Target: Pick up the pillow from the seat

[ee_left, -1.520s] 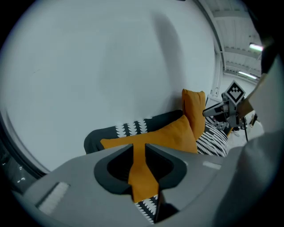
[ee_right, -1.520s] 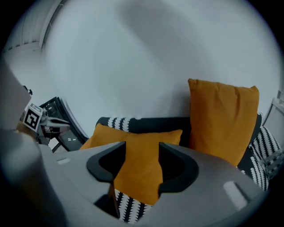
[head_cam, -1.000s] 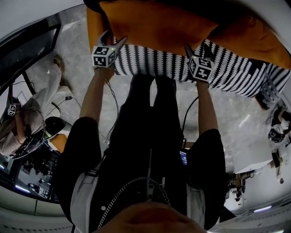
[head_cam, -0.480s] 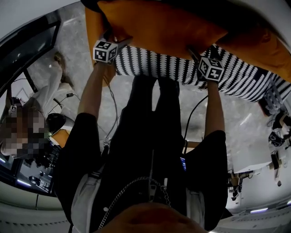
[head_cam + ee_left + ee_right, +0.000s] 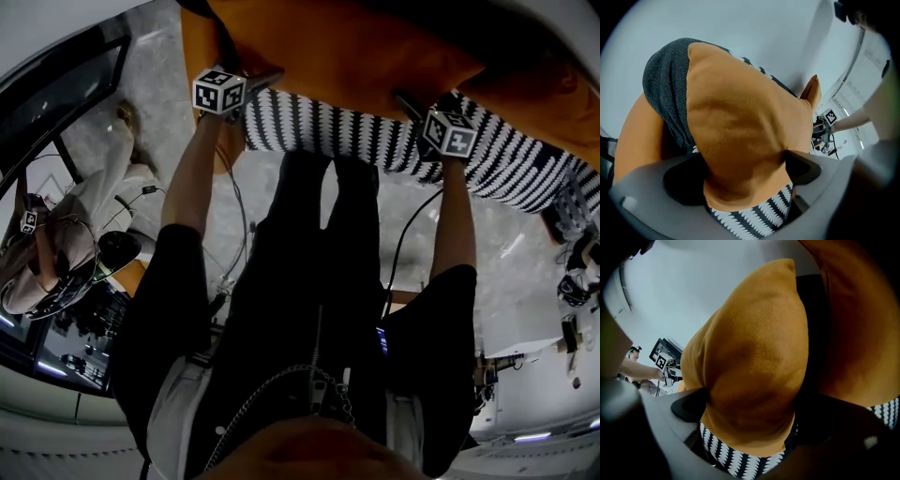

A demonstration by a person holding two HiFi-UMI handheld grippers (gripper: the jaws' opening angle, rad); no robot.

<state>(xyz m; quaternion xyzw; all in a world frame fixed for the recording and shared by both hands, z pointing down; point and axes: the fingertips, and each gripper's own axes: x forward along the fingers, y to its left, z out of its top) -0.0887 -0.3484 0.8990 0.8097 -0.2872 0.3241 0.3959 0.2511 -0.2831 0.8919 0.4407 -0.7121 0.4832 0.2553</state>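
An orange pillow [image 5: 347,56] lies on a seat with a black-and-white striped cover [image 5: 337,136]. My left gripper [image 5: 251,73] is at the pillow's left end and my right gripper [image 5: 429,98] at its right end. In the left gripper view the pillow [image 5: 740,126] bulges between the jaws of the left gripper [image 5: 740,173]. In the right gripper view the pillow [image 5: 754,371] likewise fills the gap of the right gripper [image 5: 750,413]. Both pairs of jaws have just been opening and stand wide around the pillow, not squeezing it.
A second orange cushion [image 5: 544,84] leans at the seat's right, and a grey knitted cushion [image 5: 665,93] sits behind the pillow. Another person [image 5: 56,253] with equipment is on the grey floor [image 5: 141,84] at the left. Gear lies at the right [image 5: 572,272].
Both grippers have moved from the seat's striped front edge forward and down onto the orange pillow, and their jaws now straddle its two ends.
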